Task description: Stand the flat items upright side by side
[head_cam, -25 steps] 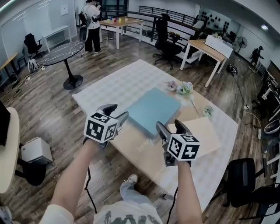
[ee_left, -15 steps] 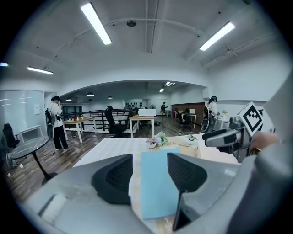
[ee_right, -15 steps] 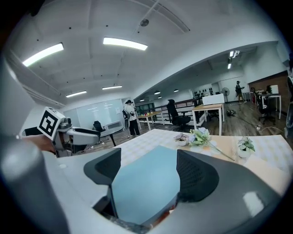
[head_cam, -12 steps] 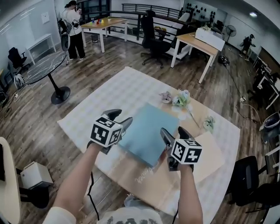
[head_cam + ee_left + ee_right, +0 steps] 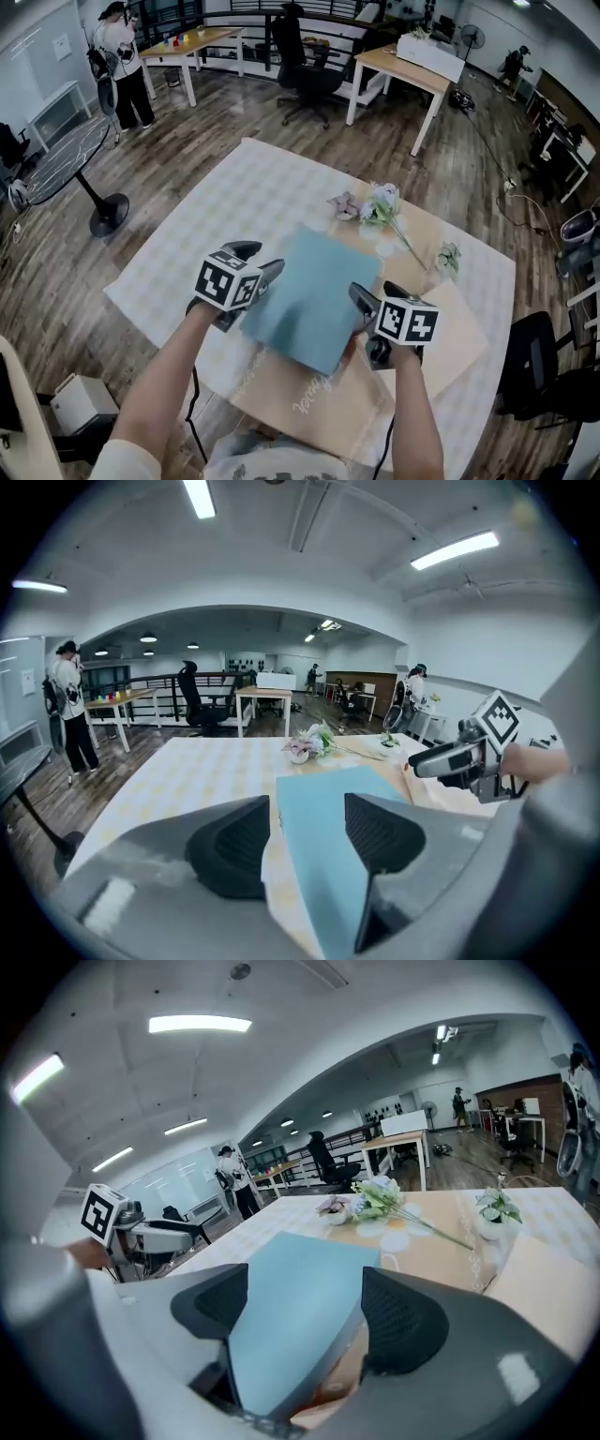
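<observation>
A flat light-blue item lies on a tan sheet on the table; a second tan flat piece lies to its right. My left gripper is at the blue item's left edge, and its jaws have just been opening. In the left gripper view that edge runs between the open jaws, and the pads do not press it. My right gripper is at the item's near right corner. In the right gripper view the corner sits between its wide-open jaws, untouched.
A white checked cloth covers the table. A flower bunch, a small pink flower pot and a little plant lie beyond the blue item. An office chair stands at the right, a round table at the left.
Both grippers have moved forward and down to the blue item's sides. The table has drawn nearer in the head view. The blue item has stayed flat.
</observation>
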